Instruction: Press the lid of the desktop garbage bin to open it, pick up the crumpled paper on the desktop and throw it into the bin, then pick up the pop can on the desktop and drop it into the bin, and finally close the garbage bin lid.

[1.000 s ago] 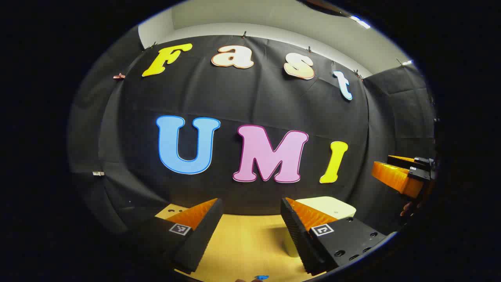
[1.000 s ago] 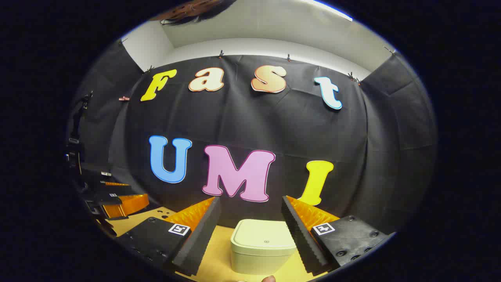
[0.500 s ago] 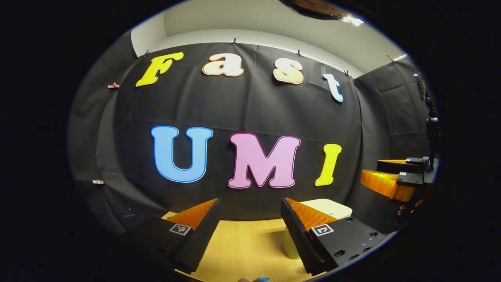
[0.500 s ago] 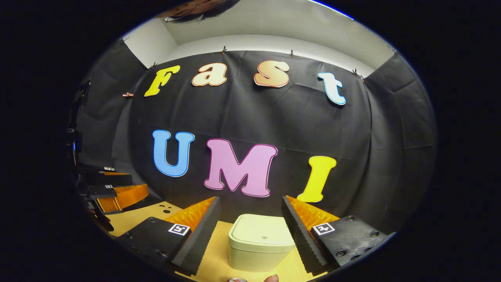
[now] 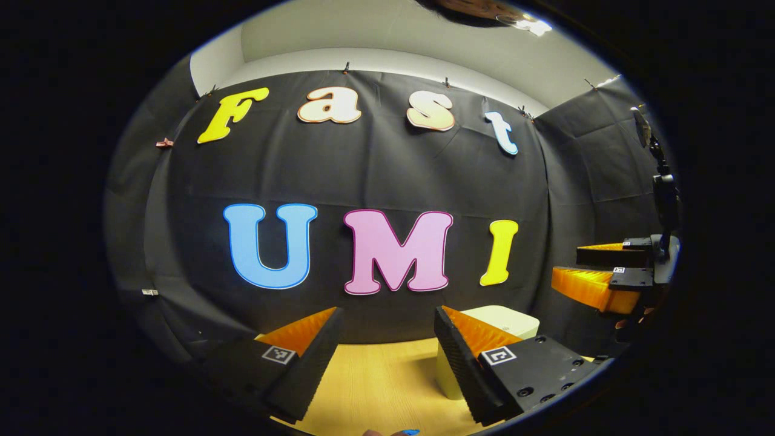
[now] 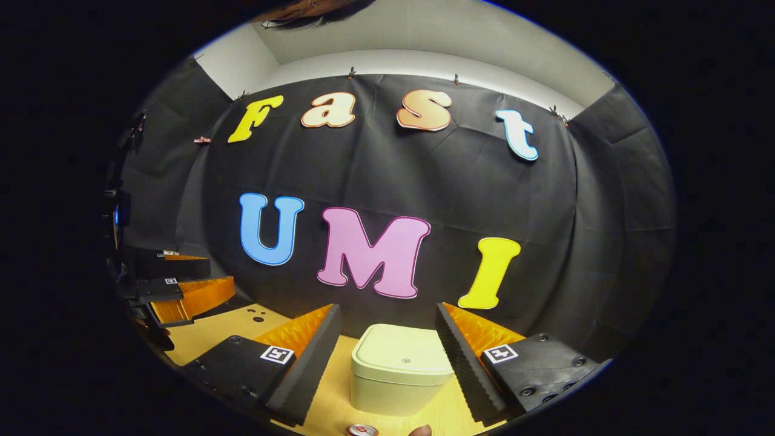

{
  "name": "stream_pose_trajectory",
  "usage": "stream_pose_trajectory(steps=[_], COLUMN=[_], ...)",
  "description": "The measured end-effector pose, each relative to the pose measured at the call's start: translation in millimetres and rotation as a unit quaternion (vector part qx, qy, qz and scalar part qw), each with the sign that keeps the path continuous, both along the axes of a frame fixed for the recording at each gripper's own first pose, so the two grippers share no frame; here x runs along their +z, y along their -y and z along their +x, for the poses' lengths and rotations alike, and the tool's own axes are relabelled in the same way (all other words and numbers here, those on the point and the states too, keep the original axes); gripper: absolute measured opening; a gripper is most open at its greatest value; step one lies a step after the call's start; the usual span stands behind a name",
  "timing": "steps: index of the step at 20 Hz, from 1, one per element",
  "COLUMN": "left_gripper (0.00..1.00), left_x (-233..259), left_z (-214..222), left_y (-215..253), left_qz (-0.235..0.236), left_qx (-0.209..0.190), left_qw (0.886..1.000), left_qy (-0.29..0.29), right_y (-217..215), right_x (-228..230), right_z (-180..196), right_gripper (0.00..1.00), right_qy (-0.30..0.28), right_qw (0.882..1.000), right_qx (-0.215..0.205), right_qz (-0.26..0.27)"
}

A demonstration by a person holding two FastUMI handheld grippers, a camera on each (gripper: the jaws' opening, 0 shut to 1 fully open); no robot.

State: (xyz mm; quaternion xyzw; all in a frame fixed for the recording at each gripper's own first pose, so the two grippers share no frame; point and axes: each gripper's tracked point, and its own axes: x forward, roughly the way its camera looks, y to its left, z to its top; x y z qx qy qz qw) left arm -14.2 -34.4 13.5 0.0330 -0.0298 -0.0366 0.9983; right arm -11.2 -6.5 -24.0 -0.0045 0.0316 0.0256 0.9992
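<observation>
- The bin (image 6: 401, 376) stands upright on the counter (image 6: 327, 418), lid (image 6: 402, 355) flat and shut, facing up; it sits just ahead of the right hand-held gripper (image 6: 387, 354), in line with the gap between its fingers.
- In the left gripper view the bin (image 5: 505, 318) lies ahead and to the right of the left hand-held gripper (image 5: 387, 354), mostly hidden behind its right finger.
- Both hand-held grippers are released, fingers spread wide, grasping nothing.
- The can (image 6: 362, 430) is cut off at the bottom edge of the right gripper view, just below the bin; only its round metal top shows, so its long axis cannot be told.
- A fingertip (image 6: 419, 431) peeks in beside the can.
- A small blue scrap (image 5: 410, 432) at the bottom edge of the left gripper view is too cropped to identify.
- Each gripper shows at the far side of the other's view, held above the counter: right (image 5: 596, 275), left (image 6: 181, 284).
- Square black-and-white markers sit on the fingers; no writing is readable on bin or can.
</observation>
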Motion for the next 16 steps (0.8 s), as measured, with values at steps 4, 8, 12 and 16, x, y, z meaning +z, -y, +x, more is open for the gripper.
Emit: stream_pose_trajectory(steps=[4,8,12,16], left_gripper=[0.95,0.95,0.96,0.96], left_x=[-2.8,-3.7,-6.6,-9.2], left_z=[-0.4,0.4,0.4,1.3], left_y=[-1.5,-4.3,-5.9,-8.5], left_qz=[-0.002,-0.003,-0.003,-0.003], left_qx=[0.004,0.008,0.012,0.016], left_qw=[1.000,1.000,1.000,1.000], left_qy=[-0.004,-0.005,-0.009,-0.012], right_y=[2.4,3.9,5.3,10.8], right_x=[-1.3,-4.1,-6.1,-5.2], right_z=[4.1,7.9,15.0,22.1], right_gripper=[0.97,0.97,0.96,0.80], right_qy=[-0.003,-0.005,-0.007,-0.008], right_qw=[1.000,1.000,1.000,1.000], right_qx=[-0.002,-0.002,-0.002,-0.006], right_qz=[0.007,-0.001,-0.002,0.003])
